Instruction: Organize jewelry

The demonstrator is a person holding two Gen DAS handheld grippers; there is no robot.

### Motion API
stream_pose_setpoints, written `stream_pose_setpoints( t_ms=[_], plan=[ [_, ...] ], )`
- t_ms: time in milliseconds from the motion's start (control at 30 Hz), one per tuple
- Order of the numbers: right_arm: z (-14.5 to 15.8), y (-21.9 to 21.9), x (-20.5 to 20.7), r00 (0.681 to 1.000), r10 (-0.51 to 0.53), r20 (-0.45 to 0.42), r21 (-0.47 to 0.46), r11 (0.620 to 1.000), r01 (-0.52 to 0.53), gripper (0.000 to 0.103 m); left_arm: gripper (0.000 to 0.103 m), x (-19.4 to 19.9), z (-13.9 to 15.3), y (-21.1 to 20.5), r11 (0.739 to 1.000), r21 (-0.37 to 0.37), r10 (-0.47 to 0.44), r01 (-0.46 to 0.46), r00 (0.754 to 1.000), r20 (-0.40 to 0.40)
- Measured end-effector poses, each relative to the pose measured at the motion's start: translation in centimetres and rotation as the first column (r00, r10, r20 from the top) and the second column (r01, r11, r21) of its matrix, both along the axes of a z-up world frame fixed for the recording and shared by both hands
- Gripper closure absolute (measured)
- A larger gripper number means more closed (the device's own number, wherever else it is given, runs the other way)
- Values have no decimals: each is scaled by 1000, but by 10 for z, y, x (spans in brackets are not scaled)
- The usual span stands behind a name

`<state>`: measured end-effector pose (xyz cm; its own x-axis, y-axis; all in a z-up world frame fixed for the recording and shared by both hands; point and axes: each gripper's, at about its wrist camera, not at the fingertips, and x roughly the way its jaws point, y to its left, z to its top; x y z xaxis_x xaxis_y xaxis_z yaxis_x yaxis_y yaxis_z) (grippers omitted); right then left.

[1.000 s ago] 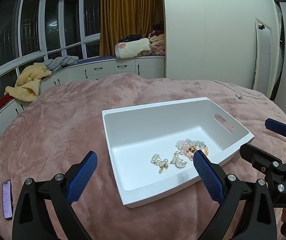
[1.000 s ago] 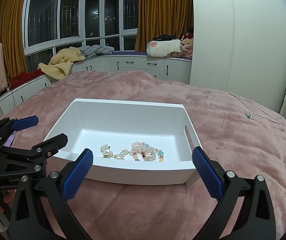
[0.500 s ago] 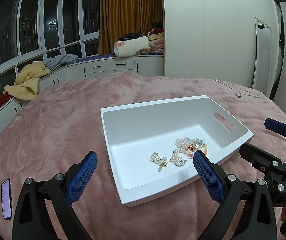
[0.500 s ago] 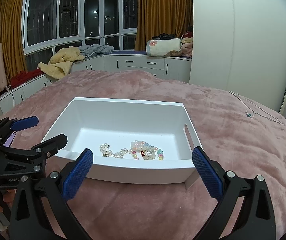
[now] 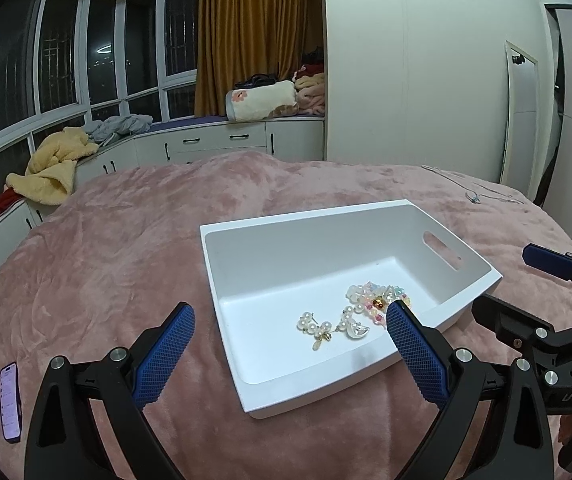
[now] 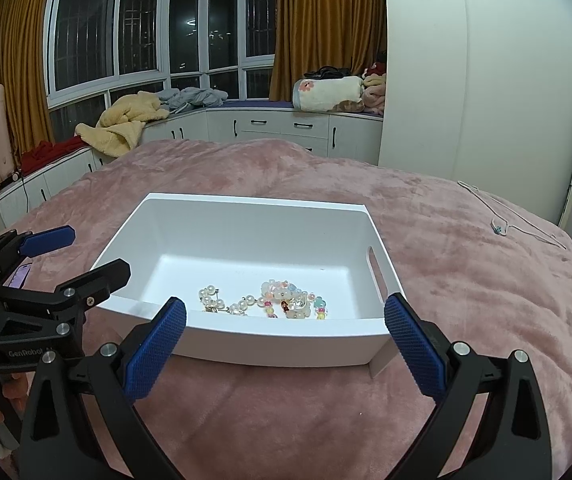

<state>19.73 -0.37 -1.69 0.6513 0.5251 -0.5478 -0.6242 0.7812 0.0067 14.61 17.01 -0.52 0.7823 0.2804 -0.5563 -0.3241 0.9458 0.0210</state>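
A white box [image 5: 318,224] [image 6: 246,344] sits on the pink bedspread. Inside lie pearl earrings [image 5: 318,326] [image 6: 212,300] and a pastel bead bracelet [image 5: 378,300] [image 6: 294,302]. A thin silver necklace [image 5: 476,198] [image 6: 502,230] lies on the bedspread far right of the box. My left gripper [image 5: 290,344] is open and empty at the box's near left side. My right gripper [image 6: 286,336] is open and empty at the box's near right side. Each gripper shows in the other's view, the right one [image 5: 526,292] and the left one [image 6: 74,256].
A phone [image 5: 10,402] lies on the pink bedspread [image 5: 126,240] at the left. Low white cabinets [image 6: 286,128] with piled blankets run along the windows behind the bed. A white wardrobe wall [image 5: 426,80] stands at the right.
Both grippers have drifted slightly; the box and jewelry sit almost where they were. Both stay open and empty.
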Motion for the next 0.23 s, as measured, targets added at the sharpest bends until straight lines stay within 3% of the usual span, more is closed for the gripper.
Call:
stream_pose_setpoints(
  t_ms=[233],
  plan=[
    [0, 0, 0, 1000, 0, 1, -2, 1000, 0, 5, 6, 2, 1, 2, 1000, 10, 16, -16, 1000, -15]
  ],
)
